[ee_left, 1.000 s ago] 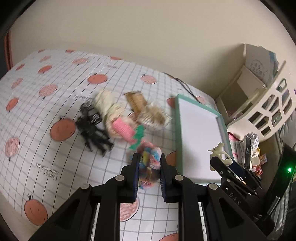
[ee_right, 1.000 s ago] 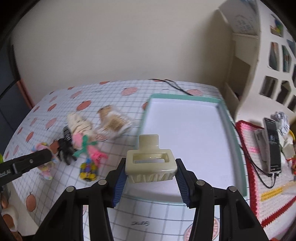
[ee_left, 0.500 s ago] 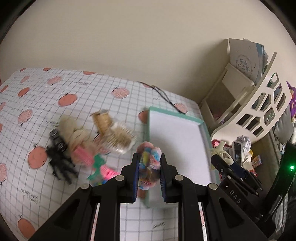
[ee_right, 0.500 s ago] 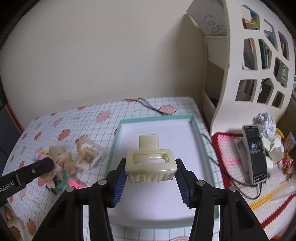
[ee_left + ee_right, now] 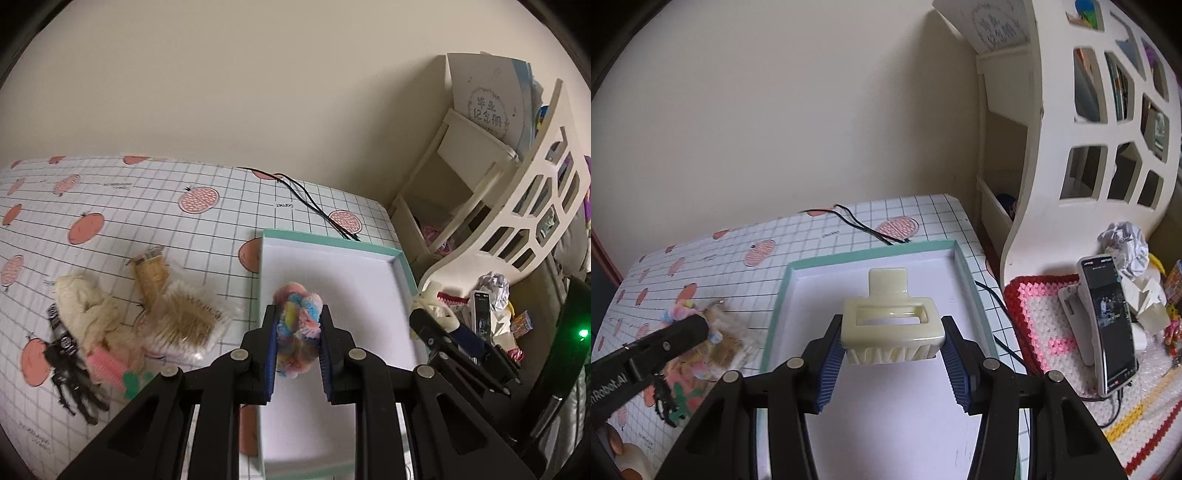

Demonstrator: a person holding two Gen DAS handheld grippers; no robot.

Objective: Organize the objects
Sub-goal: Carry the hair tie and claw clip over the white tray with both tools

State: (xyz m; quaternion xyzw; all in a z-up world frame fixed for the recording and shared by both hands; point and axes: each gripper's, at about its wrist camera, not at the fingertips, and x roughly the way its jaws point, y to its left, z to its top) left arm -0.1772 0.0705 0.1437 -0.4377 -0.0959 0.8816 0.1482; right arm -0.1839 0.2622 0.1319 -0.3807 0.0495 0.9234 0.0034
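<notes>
We are holding the pastel scrunchie (image 5: 298, 325) in the left gripper (image 5: 297, 345) and the cream claw clip (image 5: 892, 325) in the right gripper (image 5: 892, 363), jaws clamped, above the bare tray (image 5: 973, 291), while the pile (image 5: 122, 325) at 9 o'clock is awaiting sorting.

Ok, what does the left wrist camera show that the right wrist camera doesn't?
Only the left wrist view shows the fluffy scrunchie pinched in the left gripper and the cream scrunchie in the pile. Only the right wrist view shows the red crochet mat under the phone. Both show the tray and the cream hair claw in the right gripper.
</notes>
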